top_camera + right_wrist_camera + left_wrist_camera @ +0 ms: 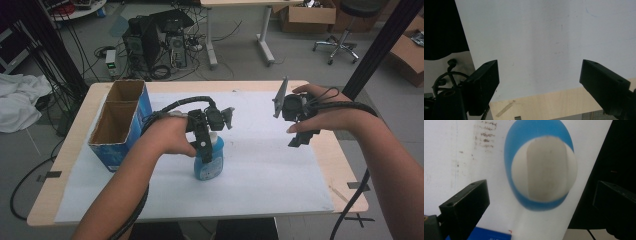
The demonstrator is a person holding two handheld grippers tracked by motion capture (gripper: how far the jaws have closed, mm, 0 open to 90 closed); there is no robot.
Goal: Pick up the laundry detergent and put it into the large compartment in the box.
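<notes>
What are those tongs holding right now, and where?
Nothing. The left tongs stand open over the blue bottle's white cap; the right tongs hang open above the table.

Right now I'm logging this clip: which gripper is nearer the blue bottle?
Left. The left gripper hangs directly over the blue bottle, jaws open; the right gripper hovers well off to its right.

Even indoor light, soft shadows; bottle (541, 170) blurry close-up, high view low-res.

A small blue plastic bottle with a white flip-top cap (209, 161) stands upright on the white paper sheet (280, 175) covering the table, left of centre, near the blue cardboard box (121, 121). Seen from above, its oval white cap (544, 170) sits closed, ringed by blue shoulder.
</notes>
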